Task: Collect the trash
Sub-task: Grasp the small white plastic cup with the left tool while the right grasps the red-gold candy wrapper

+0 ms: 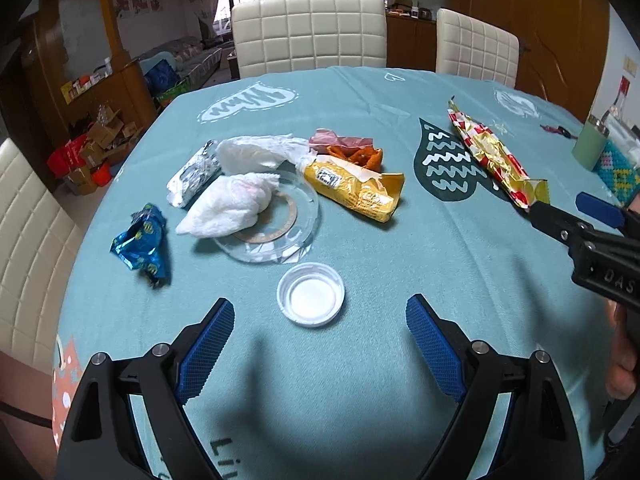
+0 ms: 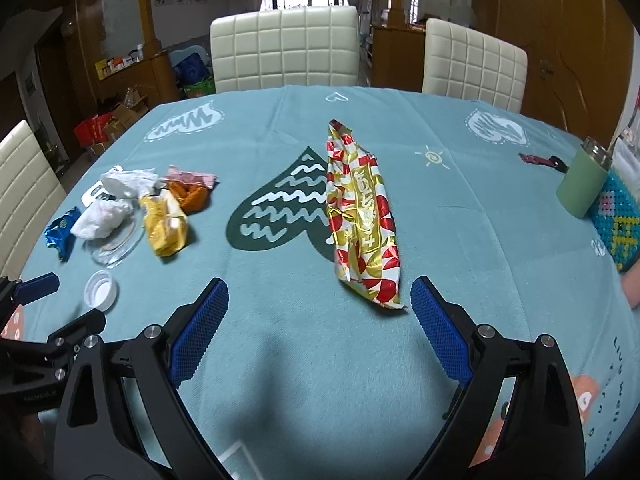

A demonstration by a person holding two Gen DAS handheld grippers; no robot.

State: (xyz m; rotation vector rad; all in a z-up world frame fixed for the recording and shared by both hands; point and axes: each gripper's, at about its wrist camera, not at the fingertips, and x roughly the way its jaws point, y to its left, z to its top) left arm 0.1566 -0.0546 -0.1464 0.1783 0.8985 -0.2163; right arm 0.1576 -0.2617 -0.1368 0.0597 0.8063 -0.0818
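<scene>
Reaching for trash, both tools, left tool and right tool, hung spread wide and empty; next, pinch the white cap and the long wrapper.

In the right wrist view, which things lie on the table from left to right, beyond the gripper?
Blue wrapper → white bottle cap → yellow snack bag → long red-and-gold wrapper → green cup → beaded box.
</scene>
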